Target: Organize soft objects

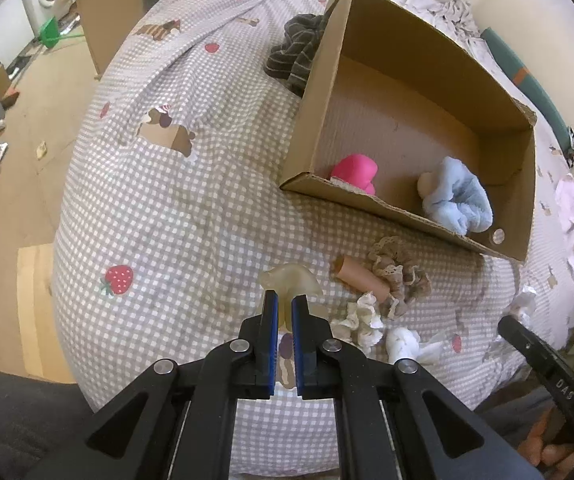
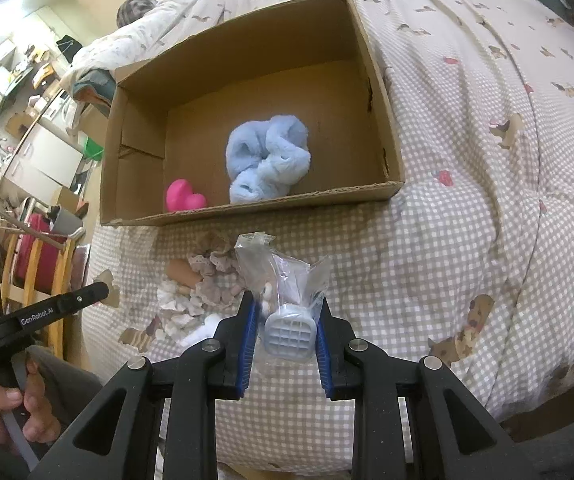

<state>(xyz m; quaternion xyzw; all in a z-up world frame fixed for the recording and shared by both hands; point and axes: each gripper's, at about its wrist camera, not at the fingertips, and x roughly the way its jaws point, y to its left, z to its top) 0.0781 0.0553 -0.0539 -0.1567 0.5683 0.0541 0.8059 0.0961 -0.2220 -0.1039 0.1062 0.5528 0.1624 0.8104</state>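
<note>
The left hand-held gripper (image 1: pixel 285 302) is clenched on a pale, translucent soft toy (image 1: pixel 291 280), held above the checked bedspread (image 1: pixel 159 200). From this toy the cardboard box (image 1: pixel 525 184) lies ahead and to the right, its open top facing up and its long axis running away toward the far right. Inside it sit 1 pink squishy toy (image 1: pixel 355 170) and 1 blue fluffy scrunchie (image 1: pixel 457 196), near the front wall.

Between the 2 hand-held grippers, in front of the box, lie a lace scrunchie (image 1: pixel 401 272), a tan roll (image 1: pixel 361 276) and white crumpled bits (image 1: pixel 361 318).

The right hand-held gripper (image 2: pixel 285 308) is grasping a clear plastic bag (image 2: pixel 283 272) with a small grey-blue piece inside, and the box stands straight ahead of it, apparently nearer. Either load must clear the front wall to drop in; the bare floor at the back looks the safest spot.
</note>
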